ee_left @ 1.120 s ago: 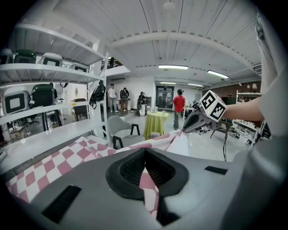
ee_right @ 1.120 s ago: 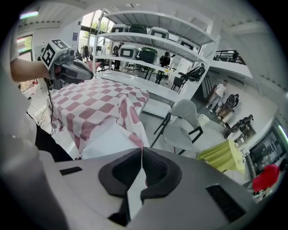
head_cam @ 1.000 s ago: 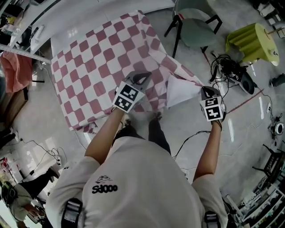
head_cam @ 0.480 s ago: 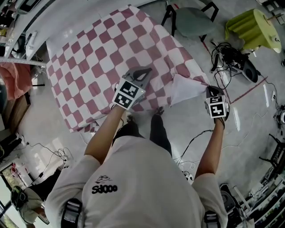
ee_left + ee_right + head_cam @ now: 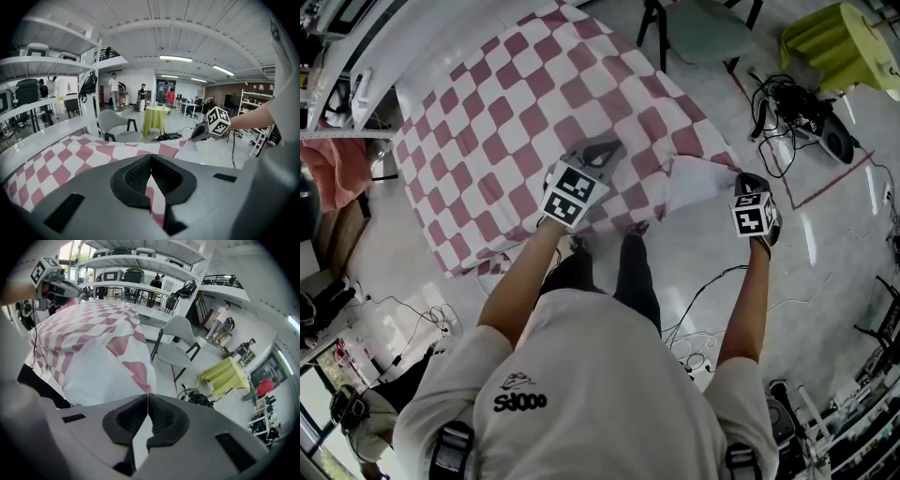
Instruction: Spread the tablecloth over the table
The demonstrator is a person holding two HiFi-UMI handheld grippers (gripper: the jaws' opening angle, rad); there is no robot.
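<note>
A pink-and-white checked tablecloth (image 5: 516,112) lies draped over the table, its near edge hanging toward me. My left gripper (image 5: 598,152) is shut on the cloth's near edge; in the left gripper view a checked fold (image 5: 154,197) runs between the closed jaws (image 5: 151,161). My right gripper (image 5: 739,182) is shut on the cloth's near right corner, whose white underside (image 5: 698,183) shows turned up. In the right gripper view the corner (image 5: 140,373) comes to a point at the closed jaws (image 5: 148,397) and the cloth (image 5: 93,343) stretches away to the left gripper (image 5: 63,287).
A grey chair (image 5: 712,23) stands just beyond the table's far right corner. A yellow-green covered table (image 5: 848,42) and black gear with cables (image 5: 797,122) are on the floor at right. A long white bench (image 5: 441,42) with shelves above runs behind the table.
Both grippers have sunk with the cloth's near edge. The raised right corner has come down and the cloth lies flatter over the table.
</note>
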